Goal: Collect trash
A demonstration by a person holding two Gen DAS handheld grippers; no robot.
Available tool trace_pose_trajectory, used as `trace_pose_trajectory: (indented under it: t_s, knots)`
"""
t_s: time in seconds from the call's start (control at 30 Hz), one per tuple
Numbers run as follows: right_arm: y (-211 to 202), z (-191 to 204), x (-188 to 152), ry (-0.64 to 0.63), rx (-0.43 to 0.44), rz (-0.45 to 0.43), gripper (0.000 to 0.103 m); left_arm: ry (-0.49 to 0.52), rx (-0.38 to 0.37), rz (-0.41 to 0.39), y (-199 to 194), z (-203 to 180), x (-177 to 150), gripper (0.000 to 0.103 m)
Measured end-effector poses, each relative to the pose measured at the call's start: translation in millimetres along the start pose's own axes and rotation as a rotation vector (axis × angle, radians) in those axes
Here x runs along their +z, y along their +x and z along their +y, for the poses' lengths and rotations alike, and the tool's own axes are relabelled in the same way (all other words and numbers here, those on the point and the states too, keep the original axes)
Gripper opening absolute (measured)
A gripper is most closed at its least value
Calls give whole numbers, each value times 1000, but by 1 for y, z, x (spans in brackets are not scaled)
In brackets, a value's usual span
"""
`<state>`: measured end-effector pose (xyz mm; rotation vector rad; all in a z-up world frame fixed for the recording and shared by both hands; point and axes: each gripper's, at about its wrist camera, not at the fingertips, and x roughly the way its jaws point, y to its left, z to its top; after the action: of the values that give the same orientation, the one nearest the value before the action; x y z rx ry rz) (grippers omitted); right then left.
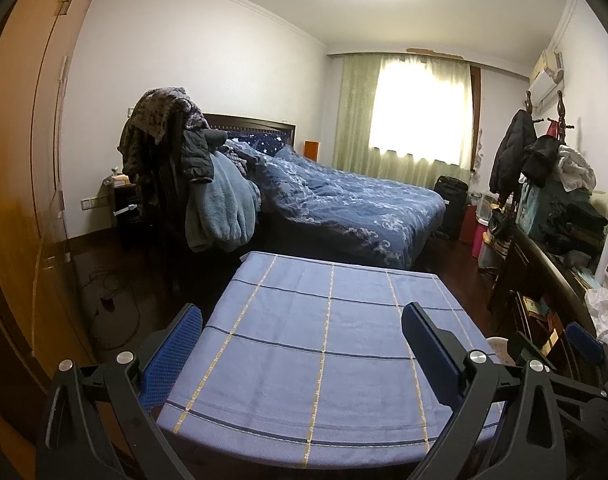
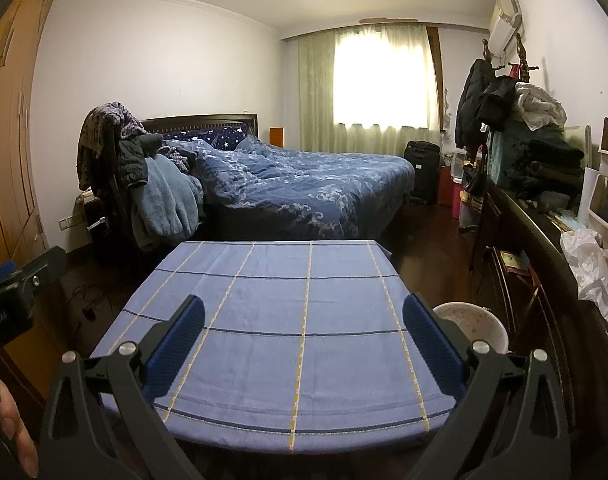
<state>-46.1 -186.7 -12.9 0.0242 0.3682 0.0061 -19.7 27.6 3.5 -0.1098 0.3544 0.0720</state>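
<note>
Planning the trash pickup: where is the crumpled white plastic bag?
In the right wrist view, the crumpled white plastic bag lies at far right on the dark wooden dresser.

No readable text, label, brand, number or sign anywhere in either wrist view.

1 table point(image 2: 264, 300) — 1 bed point(image 2: 304, 192)

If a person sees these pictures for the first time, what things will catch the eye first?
A table under a blue checked cloth fills the foreground, framed by the open jaws of each gripper. Behind it stands an unmade bed with blue bedding. The bright window glows on the far wall, and clothes are heaped at right.
</note>
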Motion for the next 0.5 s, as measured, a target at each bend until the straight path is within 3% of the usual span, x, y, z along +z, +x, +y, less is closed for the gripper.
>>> trace_pose_trajectory:
  t_s: [0.5]
  knots:
    - [13,1,-5,-7,7,40,100,4,-52,45,20,5,-5,99]
